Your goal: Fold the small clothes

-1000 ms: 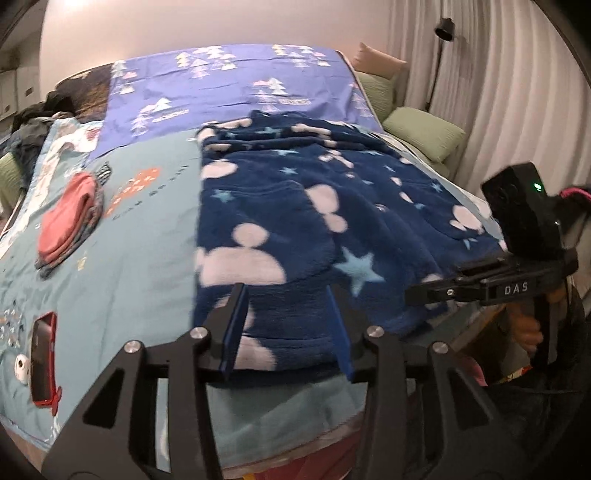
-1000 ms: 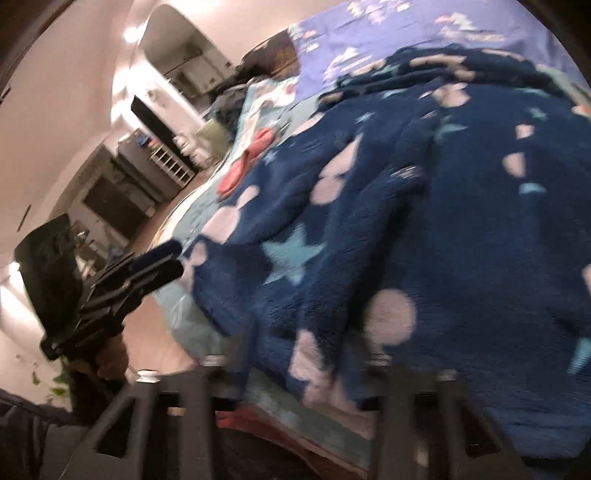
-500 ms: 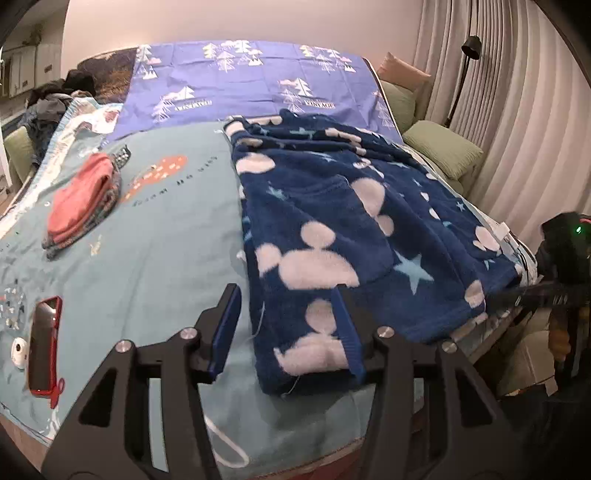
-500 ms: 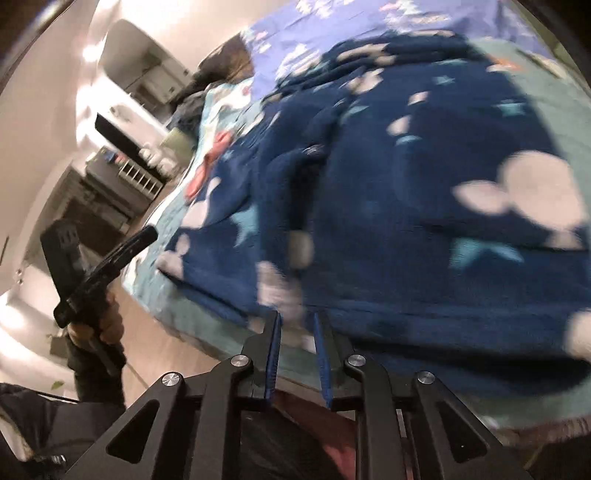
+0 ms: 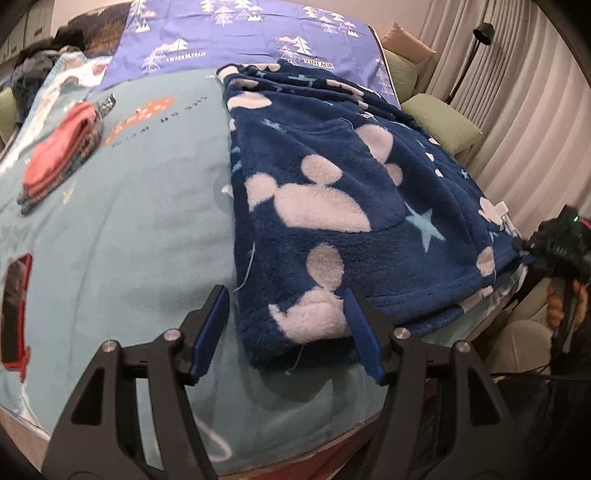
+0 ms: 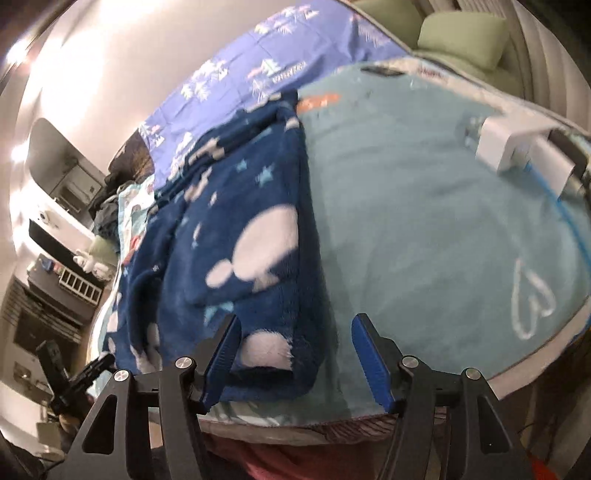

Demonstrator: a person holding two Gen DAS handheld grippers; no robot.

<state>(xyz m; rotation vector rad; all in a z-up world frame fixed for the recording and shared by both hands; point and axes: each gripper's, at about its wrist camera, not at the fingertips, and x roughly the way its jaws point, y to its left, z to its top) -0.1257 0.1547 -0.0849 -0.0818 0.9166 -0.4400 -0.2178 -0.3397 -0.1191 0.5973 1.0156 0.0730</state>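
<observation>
Compared with a second ago, the right tool [image 6: 295, 347] has let go of the dark blue fleece garment [image 5: 332, 206]: then its blue pads were pressed together on the cloth, and its jaws have just been opening, so now they stand apart with the near hem corner of the garment lying loose between them. The left tool [image 5: 284, 328] has just been opening further too; its jaws are apart over the near left corner of the garment, the right pad just at the fleece, with no visible squeeze. The garment now lies spread flatter on the teal blanket [image 5: 129, 221] of the bed, reaching from the near edge toward the purple sheet [image 5: 240, 33] at the far side. Only the left wrist view shows the folded red cloth pile [image 5: 59, 151] at the far left, the red-edged phone [image 5: 14, 314] at the near left, and the green pillow [image 5: 443, 122] on the right. Only the right wrist view shows a white charger block [image 6: 517, 147] with a blue cable [image 6: 569, 218] on the blanket to the right of the garment.
</observation>
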